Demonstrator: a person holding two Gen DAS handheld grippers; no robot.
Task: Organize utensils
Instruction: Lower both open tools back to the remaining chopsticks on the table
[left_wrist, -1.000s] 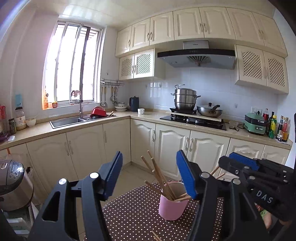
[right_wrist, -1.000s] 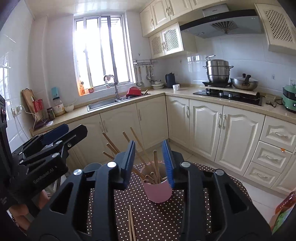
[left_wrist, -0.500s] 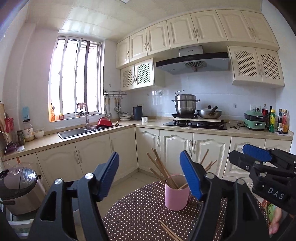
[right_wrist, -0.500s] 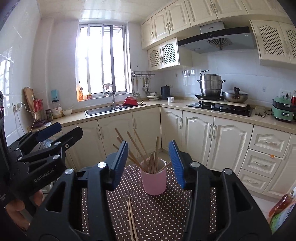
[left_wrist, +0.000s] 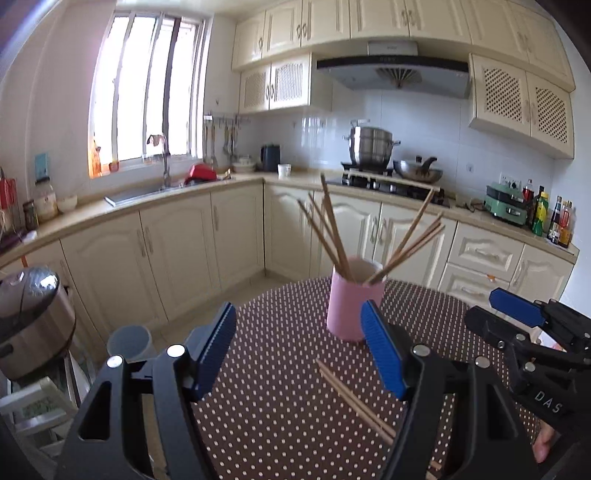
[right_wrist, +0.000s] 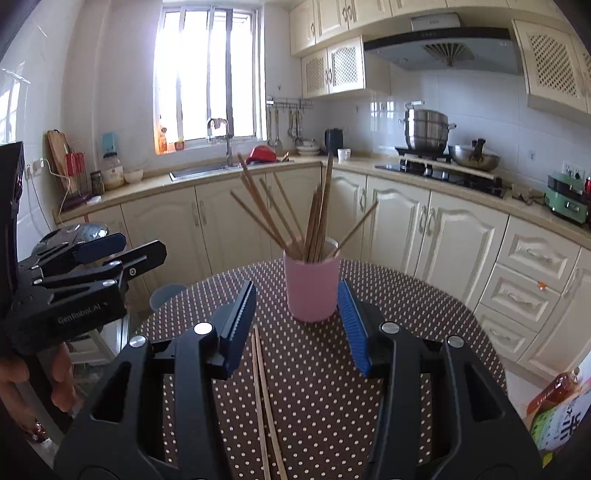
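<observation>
A pink cup (left_wrist: 352, 299) (right_wrist: 312, 288) holding several wooden chopsticks (left_wrist: 332, 229) (right_wrist: 314, 218) stands on the brown dotted tablecloth (left_wrist: 280, 406) (right_wrist: 406, 332). A loose pair of chopsticks (left_wrist: 354, 398) (right_wrist: 264, 387) lies flat on the cloth in front of the cup. My left gripper (left_wrist: 297, 321) (right_wrist: 110, 251) hangs open low over the cloth, short of the cup, holding nothing. My right gripper (right_wrist: 296, 295) (left_wrist: 517, 314) is open too. The cup stands just beyond its blue pads (right_wrist: 352, 325) and touches neither of them. The loose pair runs under its left finger.
The round table's far edge (right_wrist: 443, 291) drops to the floor before cream cabinets (right_wrist: 461, 236). A rice cooker (left_wrist: 29, 321) and a grey bin (left_wrist: 129, 341) stand left of the table. A drink bottle and a packet (right_wrist: 557, 410) sit at the right. A hand (right_wrist: 22, 373) holds the left gripper.
Both grippers have sunk toward the table and now see the cup more from the side. Both pairs of jaws stand wider, the right one most. The loose chopsticks show more fully.
</observation>
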